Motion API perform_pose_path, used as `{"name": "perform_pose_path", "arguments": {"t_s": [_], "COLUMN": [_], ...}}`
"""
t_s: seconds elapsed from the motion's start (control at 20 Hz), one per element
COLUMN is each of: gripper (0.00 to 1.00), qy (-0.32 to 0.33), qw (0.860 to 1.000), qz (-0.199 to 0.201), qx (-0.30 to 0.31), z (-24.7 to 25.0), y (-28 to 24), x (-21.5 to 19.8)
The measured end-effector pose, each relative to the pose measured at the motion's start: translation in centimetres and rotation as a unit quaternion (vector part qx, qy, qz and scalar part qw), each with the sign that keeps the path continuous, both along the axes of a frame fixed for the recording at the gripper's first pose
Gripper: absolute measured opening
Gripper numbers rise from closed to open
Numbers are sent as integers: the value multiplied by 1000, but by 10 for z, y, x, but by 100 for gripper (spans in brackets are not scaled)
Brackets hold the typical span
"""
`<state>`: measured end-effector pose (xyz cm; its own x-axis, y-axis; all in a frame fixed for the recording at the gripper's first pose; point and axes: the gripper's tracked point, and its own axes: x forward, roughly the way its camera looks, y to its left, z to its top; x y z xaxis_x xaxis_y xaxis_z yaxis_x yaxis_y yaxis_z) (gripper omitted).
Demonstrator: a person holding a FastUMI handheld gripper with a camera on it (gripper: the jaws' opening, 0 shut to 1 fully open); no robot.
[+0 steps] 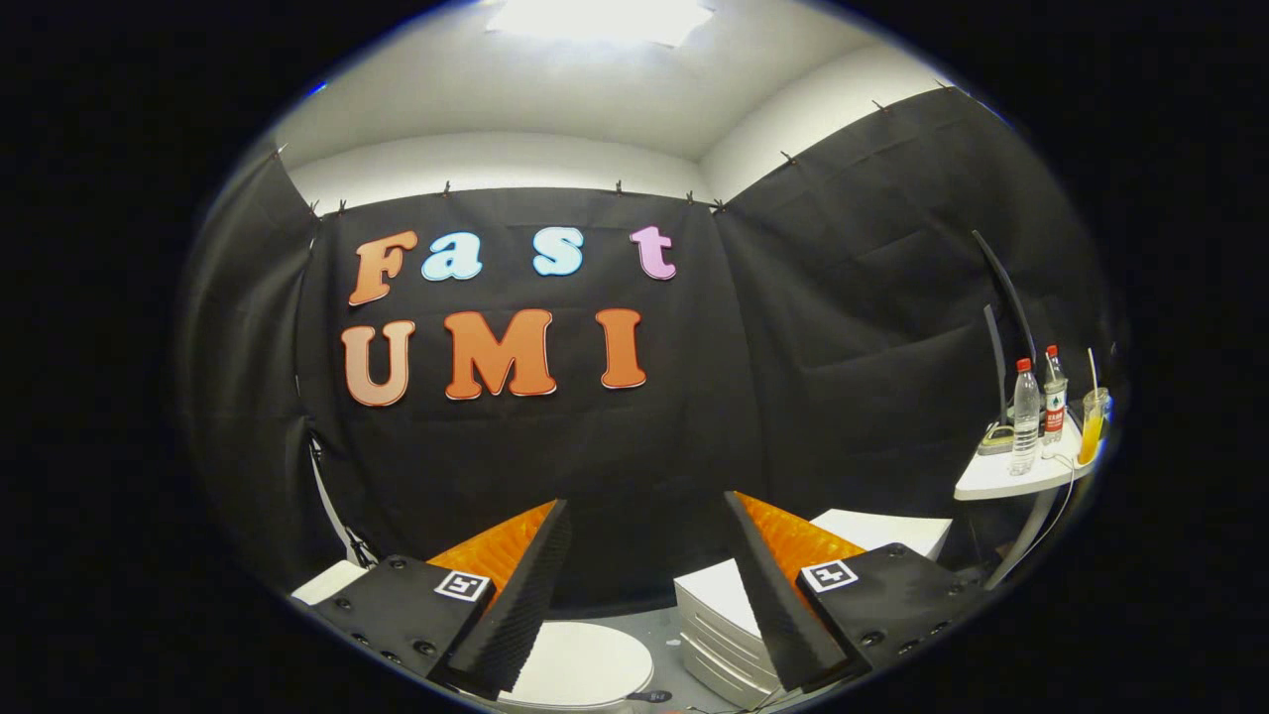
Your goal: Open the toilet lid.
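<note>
My gripper [646,516] is open, its two fingers spread wide with only air between them, held high and pointing at the booth's back wall. Far below, close to the left finger [516,605], lies the white round toilet lid [585,664]. It looks flat and down, and the finger hides part of it. Nothing is gripped.
A white drawer cabinet [719,620] stands on the floor under the right finger, with a white box top [877,531] behind it. To the right, a small white side table [1011,478] carries two bottles [1024,416] and a glass of orange drink [1093,426].
</note>
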<state>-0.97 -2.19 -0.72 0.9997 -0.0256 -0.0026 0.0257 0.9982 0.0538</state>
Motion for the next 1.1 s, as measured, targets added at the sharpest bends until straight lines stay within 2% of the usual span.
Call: {"name": "perform_pose_path", "arguments": {"t_s": [0.8, 1.1], "gripper": [98, 98], "qy": [-2, -7], "qw": [1000, 1000], "qz": [4, -7], "qx": [5, -13], "z": [-12, -17], "y": [5, 3], "x": [0, 3]}}
